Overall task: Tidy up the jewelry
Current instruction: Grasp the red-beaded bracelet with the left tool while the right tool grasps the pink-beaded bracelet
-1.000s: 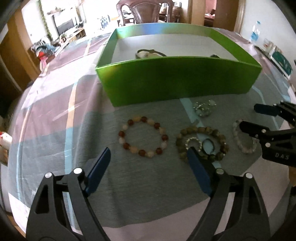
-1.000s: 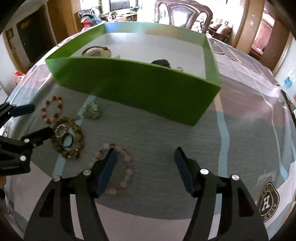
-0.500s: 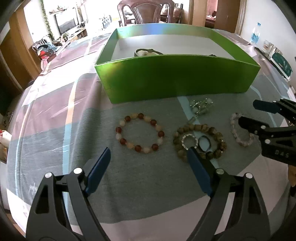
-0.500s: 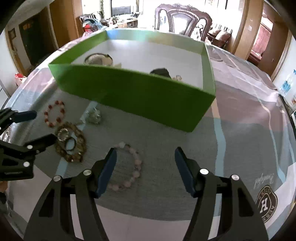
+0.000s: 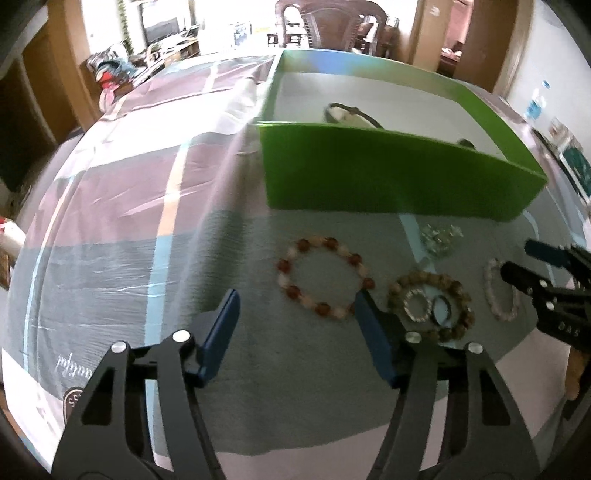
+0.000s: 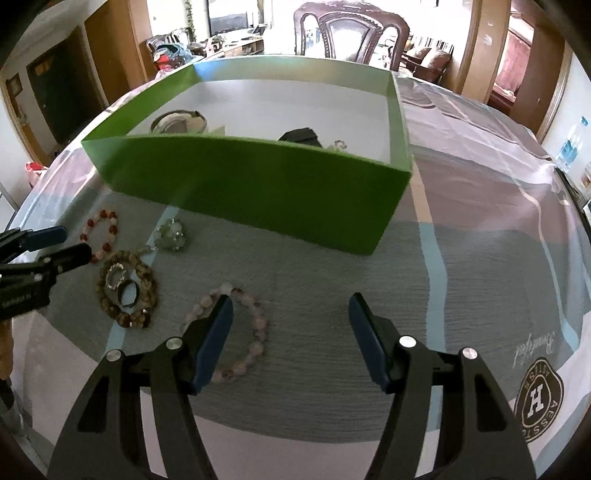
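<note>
On the grey cloth before the green box point(image 5: 388, 177) lie a red-and-cream bead bracelet point(image 5: 293, 291), a brown bead bracelet point(image 5: 448, 280) with a silver ring point(image 5: 417, 306) and a dark ring point(image 5: 441, 308) inside it, a crystal cluster point(image 5: 439, 236) and a pale pink bracelet point(image 6: 258, 321). My left gripper point(image 5: 297, 302) hovers just short of the red-and-cream bracelet. Its jaws are closing and grip nothing. My right gripper point(image 6: 290, 304) stands open over the pink bracelet, whose near side is hidden by the left finger point(image 6: 212, 339).
The box holds a pale bangle point(image 6: 177, 123) and a dark item point(image 6: 301, 134). A carved chair point(image 6: 351, 29) stands behind the table. The striped cloth point(image 5: 129, 221) spreads left of the box, and the table's near edge runs under both grippers.
The left gripper has shifted left, so the jewelry now sits right of centre in its view, and its jaws have narrowed. The right gripper has barely moved.
</note>
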The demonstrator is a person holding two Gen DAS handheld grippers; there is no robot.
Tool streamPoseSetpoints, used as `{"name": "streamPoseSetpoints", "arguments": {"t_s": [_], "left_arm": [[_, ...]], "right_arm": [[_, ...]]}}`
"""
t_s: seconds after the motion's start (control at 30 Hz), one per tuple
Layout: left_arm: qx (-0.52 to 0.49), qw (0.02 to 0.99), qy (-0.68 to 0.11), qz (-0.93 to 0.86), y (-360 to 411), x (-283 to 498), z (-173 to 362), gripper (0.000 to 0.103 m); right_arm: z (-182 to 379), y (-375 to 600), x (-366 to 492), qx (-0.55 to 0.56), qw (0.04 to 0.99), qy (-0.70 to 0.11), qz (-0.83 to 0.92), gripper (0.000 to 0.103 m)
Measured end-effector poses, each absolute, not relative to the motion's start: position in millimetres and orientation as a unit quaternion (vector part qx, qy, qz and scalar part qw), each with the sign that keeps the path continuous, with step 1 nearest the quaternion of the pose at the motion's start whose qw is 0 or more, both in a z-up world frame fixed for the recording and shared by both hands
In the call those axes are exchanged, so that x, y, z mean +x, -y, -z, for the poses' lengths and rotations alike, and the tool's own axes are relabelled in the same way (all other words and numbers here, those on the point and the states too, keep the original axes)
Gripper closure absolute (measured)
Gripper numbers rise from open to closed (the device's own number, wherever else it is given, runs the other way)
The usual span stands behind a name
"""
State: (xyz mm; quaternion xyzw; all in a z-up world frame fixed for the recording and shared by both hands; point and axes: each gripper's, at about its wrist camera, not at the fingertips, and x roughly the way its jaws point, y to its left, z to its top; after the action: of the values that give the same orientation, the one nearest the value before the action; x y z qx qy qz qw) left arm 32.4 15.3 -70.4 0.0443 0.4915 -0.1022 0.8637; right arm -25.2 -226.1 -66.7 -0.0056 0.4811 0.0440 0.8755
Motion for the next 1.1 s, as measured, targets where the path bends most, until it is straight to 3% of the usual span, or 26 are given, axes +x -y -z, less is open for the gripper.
{"name": "streamPoseSetpoints", "arguments": {"t_s": [0.2,0.33,0.37,0.43,0.47,0.53,0.57,1.1], "left_arm": [[0.052,0.863,-0.495,0.09,-16,38,76,0.048],[0.059,0.864,-0.491,0.097,-12,34,75,0.058],[0.061,0.864,-0.49,0.099,-11,33,75,0.06],[0.065,0.863,-0.489,0.107,-8,30,75,0.07],[0.067,0.863,-0.489,0.112,-6,29,74,0.072],[0.069,0.86,-0.491,0.121,-3,25,74,0.077],[0.069,0.859,-0.492,0.125,-2,24,74,0.077],[0.068,0.858,-0.491,0.132,1,24,74,0.076]], "right_arm": [[70,225,-22,-0.014,0.872,-0.488,-0.041,0.039],[71,223,-26,-0.018,0.873,-0.486,-0.044,0.04],[70,222,-28,-0.018,0.873,-0.485,-0.051,0.043],[69,216,-29,-0.023,0.873,-0.482,-0.065,0.066],[69,214,-31,-0.025,0.873,-0.482,-0.07,0.07],[68,210,-33,-0.028,0.872,-0.481,-0.083,0.09],[68,209,-34,-0.03,0.872,-0.481,-0.086,0.092],[66,215,-32,-0.022,0.876,-0.477,-0.067,0.091]]}}
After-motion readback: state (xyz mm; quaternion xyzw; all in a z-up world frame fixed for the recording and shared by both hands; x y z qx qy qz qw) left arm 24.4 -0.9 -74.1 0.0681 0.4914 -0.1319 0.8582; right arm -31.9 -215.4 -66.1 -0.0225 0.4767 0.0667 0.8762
